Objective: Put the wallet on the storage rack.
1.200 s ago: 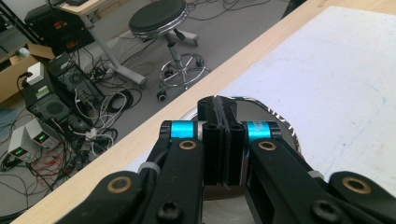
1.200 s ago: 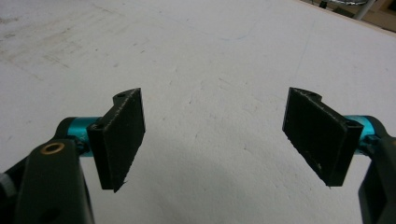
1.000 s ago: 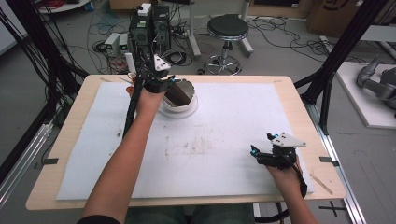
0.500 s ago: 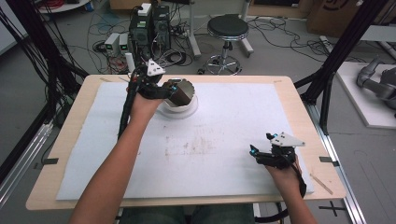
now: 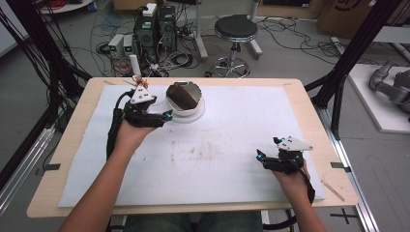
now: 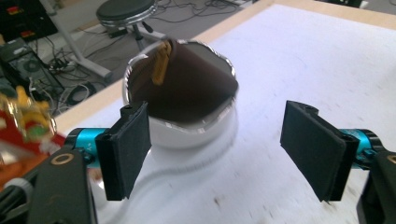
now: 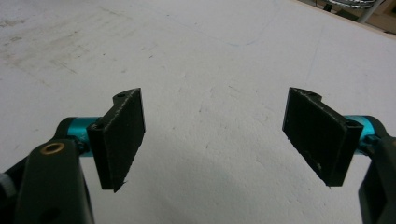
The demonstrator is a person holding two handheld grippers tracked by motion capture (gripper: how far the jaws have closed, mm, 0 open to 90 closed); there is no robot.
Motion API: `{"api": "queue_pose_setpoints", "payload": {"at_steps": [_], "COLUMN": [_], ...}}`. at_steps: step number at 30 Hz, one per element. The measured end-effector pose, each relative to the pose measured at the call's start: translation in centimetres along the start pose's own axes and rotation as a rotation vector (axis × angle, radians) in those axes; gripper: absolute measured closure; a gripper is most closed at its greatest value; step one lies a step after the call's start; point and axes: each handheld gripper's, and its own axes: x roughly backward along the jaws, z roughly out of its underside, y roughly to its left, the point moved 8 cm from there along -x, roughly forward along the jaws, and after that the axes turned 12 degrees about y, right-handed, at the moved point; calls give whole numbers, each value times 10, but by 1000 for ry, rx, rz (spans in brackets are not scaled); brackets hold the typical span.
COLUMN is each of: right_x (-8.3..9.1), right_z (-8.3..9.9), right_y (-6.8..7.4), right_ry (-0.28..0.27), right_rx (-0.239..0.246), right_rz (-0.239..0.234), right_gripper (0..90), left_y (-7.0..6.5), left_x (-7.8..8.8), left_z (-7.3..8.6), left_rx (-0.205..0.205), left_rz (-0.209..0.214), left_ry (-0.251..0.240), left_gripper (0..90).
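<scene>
white table mat [image 5: 232,159]; left gripper [image 5: 167,116] spread beside the white bowl [image 5: 186,112] holding a dark cone [image 5: 183,95]; right gripper [image 5: 261,157] spread, empty. risk: nudging the bowl.

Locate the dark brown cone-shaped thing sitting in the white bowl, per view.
High view: dark brown cone in white bowl, upper centre-left, beside left gripper.
Left gripper view: upper centre, beyond the open jaws.
Right gripper view: not in it.
Shared landmark: white foam mat.

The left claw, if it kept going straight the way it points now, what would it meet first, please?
Most likely the white bowl holding the brown wrapped item, just ahead of the open left claw; depth is hard to judge.
</scene>
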Motion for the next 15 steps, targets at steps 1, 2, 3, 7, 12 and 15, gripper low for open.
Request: {"api": "queue_pose_setpoints", "payload": {"at_steps": [1,2,3,7,12,15], "right_x": [0,0,-1,-1,0,0], "right_z": [0,0,-1,-1,-2,-1], "right_y": [1,1,1,1,1,1], "right_ry": [-2,-2,0,1,-5,-5], "right_rx": [-3,-3,-4,-6,1,0], "right_rz": [-2,-2,-1,-1,1,0], "right_gripper": [213,213,213,213,213,213], "left_y": [-1,-1,-2,-5,-3,-1], "left_x": [4,4,6,15,21,20], "left_z": [10,10,15,36,55,62], "left_rx": [8,8,15,29,45,51], "left_rz": [9,9,10,12,13,18], "left_ry": [-2,-2,-6,-19,-14,-16], "left_gripper": [231,227,224,220,210,208]}}
